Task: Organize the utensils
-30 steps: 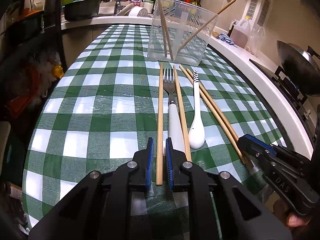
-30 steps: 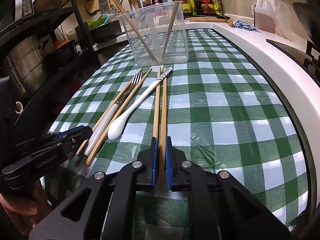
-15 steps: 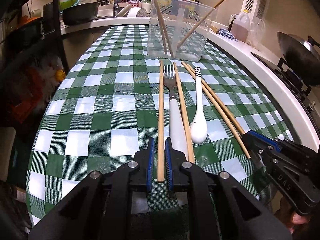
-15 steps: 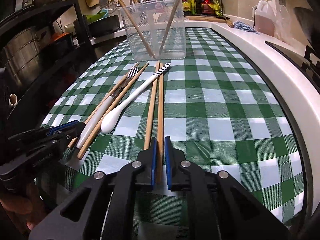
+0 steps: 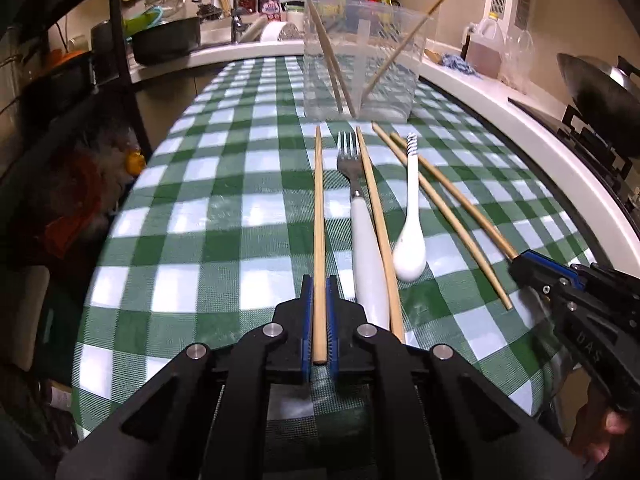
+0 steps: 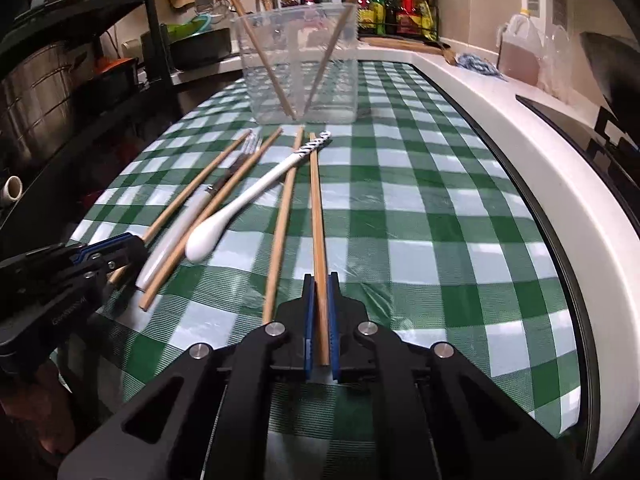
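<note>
Now our left gripper pinches one chopstick; our right gripper pinches another chopstick; both lie on the green checked tablecloth; beyond stands a clear tub; a sink sits behind.

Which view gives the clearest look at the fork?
The left wrist view. There the fork lies lengthwise in front of the camera, tines and white handle plain between two chopsticks. In the right wrist view the fork sits off to the side at a slant, its tines foreshortened and a chopstick lying along it.
</note>
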